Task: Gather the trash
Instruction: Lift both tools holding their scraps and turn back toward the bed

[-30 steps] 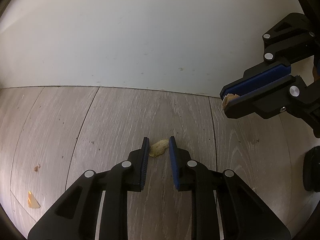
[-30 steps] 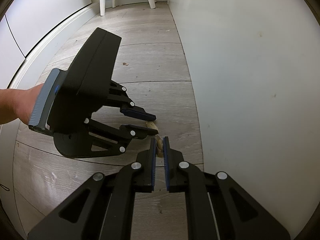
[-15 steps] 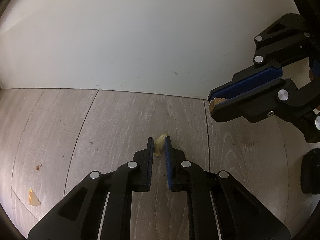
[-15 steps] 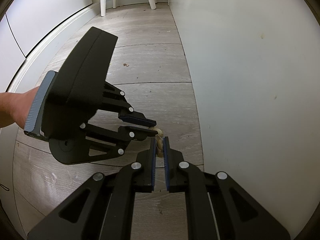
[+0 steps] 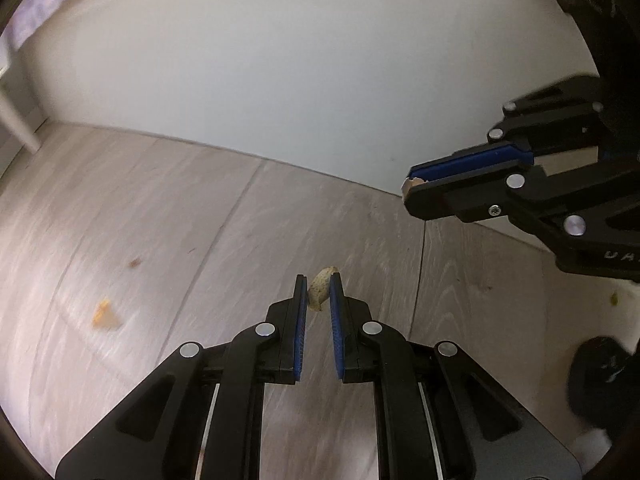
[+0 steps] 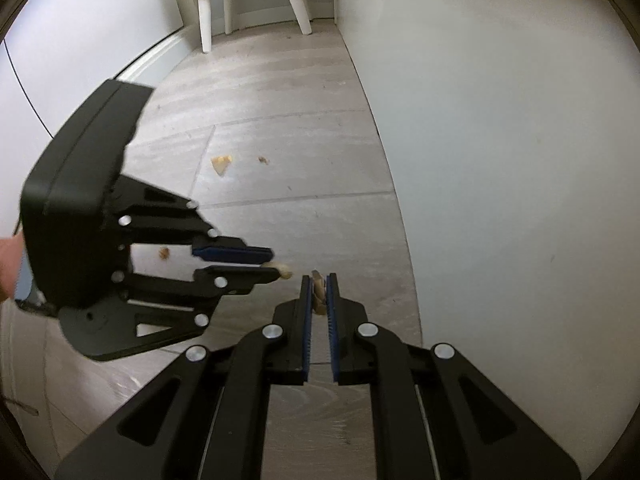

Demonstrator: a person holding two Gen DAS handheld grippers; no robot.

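Trash bits are pinched in both grippers, above the wood floor (image 5: 168, 208) by the white wall (image 5: 304, 64).
The left gripper (image 5: 318, 292) has its fingers closed on a tan crumb (image 5: 320, 290). The right gripper (image 6: 319, 290) has its fingers closed on a pale scrap (image 6: 318, 292). An orange chip (image 6: 221, 163) and small crumbs (image 6: 262, 159) lie on the floor.

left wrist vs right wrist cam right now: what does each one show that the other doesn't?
Left wrist only: a dark round object at the lower right edge and a small greenish scrap above it.

Right wrist only: white furniture legs at the far end of the floor, and a crumb seen through the left hand-held gripper's frame.

Both: the left hand-held gripper shut on a pale scrap, the right hand-held gripper shut on a tan scrap, an orange chip on the wood floor, and the white wall.
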